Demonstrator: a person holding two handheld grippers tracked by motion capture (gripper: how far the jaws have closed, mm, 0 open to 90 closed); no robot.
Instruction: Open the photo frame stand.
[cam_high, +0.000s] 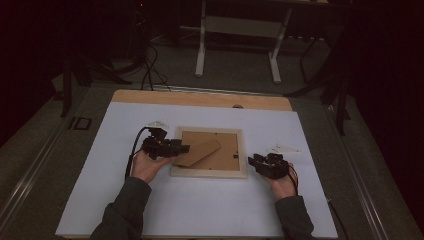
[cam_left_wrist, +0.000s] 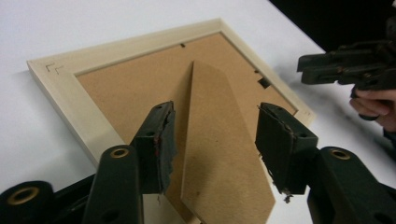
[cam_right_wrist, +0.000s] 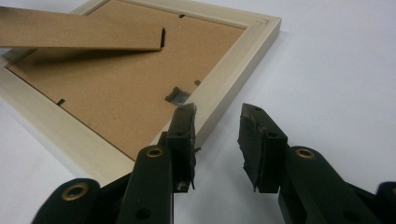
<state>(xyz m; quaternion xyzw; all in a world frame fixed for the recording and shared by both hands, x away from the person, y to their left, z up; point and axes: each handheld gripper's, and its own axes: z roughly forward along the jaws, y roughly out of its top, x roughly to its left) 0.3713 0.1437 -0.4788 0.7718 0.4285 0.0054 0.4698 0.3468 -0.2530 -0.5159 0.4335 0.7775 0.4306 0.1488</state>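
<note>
A pale wooden picture frame lies face down on the white mat, its brown backing board up. The backing's stand flap is lifted off the board and points toward the frame's left edge. My left gripper reaches in over that left edge. Its open jaws stand on either side of the stand flap without pressing on it. My right gripper rests beside the frame's near right corner, open, with bare mat between its jaws. The frame's rail runs just past its left jaw.
A small metal clip sits in the backing board near the right rail. A small pale object lies on the mat right of the frame. Another small pale object lies behind the left gripper. A wooden strip edges the table's far side.
</note>
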